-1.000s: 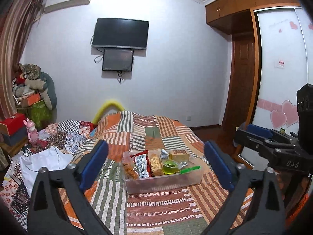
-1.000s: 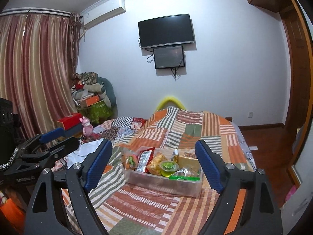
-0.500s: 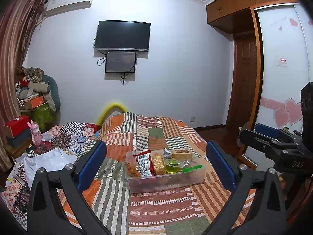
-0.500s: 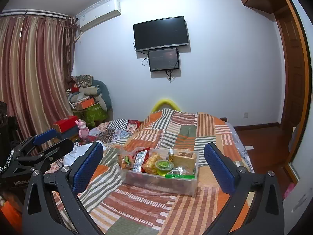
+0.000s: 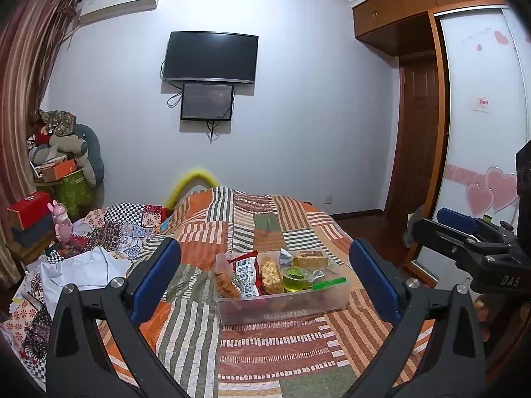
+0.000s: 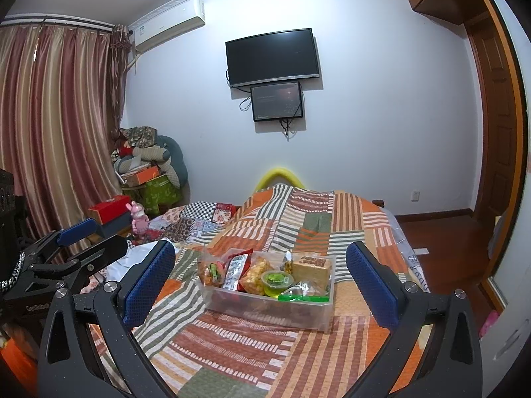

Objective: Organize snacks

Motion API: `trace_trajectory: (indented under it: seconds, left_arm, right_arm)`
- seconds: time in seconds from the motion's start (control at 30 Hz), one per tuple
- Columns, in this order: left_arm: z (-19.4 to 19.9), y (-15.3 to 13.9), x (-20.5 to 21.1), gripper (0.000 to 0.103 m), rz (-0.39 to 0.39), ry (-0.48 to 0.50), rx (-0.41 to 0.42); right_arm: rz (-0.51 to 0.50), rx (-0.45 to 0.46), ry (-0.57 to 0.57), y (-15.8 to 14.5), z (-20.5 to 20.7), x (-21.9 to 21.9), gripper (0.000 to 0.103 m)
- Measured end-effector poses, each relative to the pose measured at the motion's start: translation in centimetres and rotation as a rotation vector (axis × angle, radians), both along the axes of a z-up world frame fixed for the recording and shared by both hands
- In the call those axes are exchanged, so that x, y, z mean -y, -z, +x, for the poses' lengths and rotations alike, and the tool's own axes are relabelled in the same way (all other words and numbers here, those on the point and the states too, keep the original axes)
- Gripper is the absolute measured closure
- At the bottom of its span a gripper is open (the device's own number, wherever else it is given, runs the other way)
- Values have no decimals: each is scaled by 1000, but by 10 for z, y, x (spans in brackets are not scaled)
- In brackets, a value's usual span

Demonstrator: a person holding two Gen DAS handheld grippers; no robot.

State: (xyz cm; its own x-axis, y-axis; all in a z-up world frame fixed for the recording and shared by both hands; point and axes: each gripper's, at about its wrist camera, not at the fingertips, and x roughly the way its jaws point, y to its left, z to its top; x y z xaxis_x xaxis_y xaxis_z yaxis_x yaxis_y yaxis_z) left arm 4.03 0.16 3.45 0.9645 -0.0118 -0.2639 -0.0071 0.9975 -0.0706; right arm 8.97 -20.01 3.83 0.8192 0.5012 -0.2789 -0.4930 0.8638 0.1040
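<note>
A clear plastic bin (image 5: 282, 305) (image 6: 265, 301) full of snacks sits on the patchwork bedspread (image 5: 265, 348). Inside are a red packet (image 5: 245, 272), yellow snack bags (image 6: 255, 273), a green jelly cup (image 5: 293, 278) (image 6: 276, 282), a brown boxed cake (image 6: 312, 267) and a green-edged packet (image 6: 303, 297). My left gripper (image 5: 265, 280) is open and empty, held above the bed short of the bin. My right gripper (image 6: 262, 280) is open and empty, likewise short of the bin. Each gripper shows at the edge of the other's view.
Clothes and quilts (image 5: 83, 258) lie on the bed's left side. Boxes and stuffed toys (image 6: 146, 172) pile up by the curtain. A wardrobe (image 5: 478, 132) and door stand on the right. A TV (image 5: 210, 58) hangs on the far wall.
Both views have tilted up and drawn back a little; the bin sits lower and slightly farther in each view. Both grippers stay open.
</note>
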Motion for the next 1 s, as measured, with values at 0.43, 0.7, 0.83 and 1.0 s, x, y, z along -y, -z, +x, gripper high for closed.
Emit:
trace_trajectory:
  seconds: [0.43,0.7,0.83,1.0]
  left_arm:
    - [-1,-1,-1,0,-3,-5,-1]
    - [-1,-1,-1,0,-2,-5,0]
    - [-1,-1,-1,0,-3,-4,-2]
    - [-1,-1,-3,0,-6,-5,-4]
  right_arm:
    - [-4,5,5,2,0,2,0]
    - [-6,10,9,2,0,2,0]
    - [-6,15,11,2,0,3,0]
    - [-7,16,15,1,-1,4,0]
